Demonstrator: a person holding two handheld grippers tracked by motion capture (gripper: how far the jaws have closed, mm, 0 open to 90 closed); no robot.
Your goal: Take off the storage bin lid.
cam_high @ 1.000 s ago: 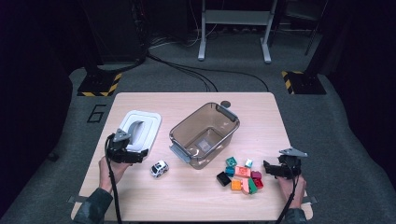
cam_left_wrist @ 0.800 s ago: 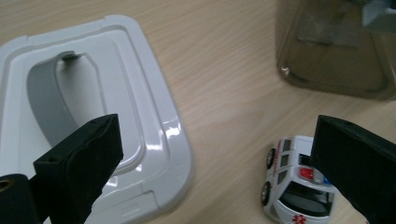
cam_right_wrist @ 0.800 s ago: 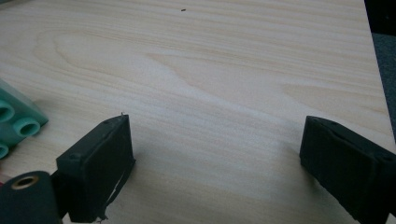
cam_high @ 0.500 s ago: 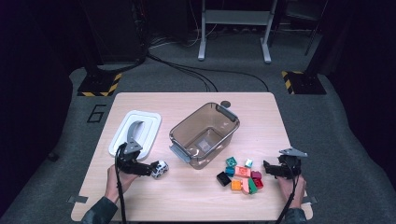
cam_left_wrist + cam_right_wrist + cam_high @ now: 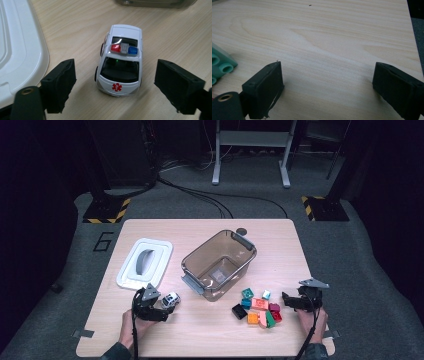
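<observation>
A small white toy ambulance [image 5: 120,60] with a red and blue light bar stands on the wooden table [image 5: 210,330], its front toward the camera. My left gripper [image 5: 117,83] is low around it with one pad on each side. The jaws have just been closing, but a gap still shows on both sides of the car. From above, the car [image 5: 170,300] sits at the left gripper's [image 5: 164,308] tips. My right gripper [image 5: 286,300] rests open at the right, with bare table between its pads [image 5: 265,85]. A pile of coloured blocks [image 5: 257,307] lies to its left.
A clear brown bin [image 5: 192,270] stands empty in the middle of the table. A white lid [image 5: 145,262] lies to its left, close beside the left gripper [image 5: 20,50]. A green block [image 5: 220,65] sits near the right gripper's left pad.
My left gripper came down off the white lid and moved right to the toy ambulance, which now sits between its jaws. The right gripper has kept still.
</observation>
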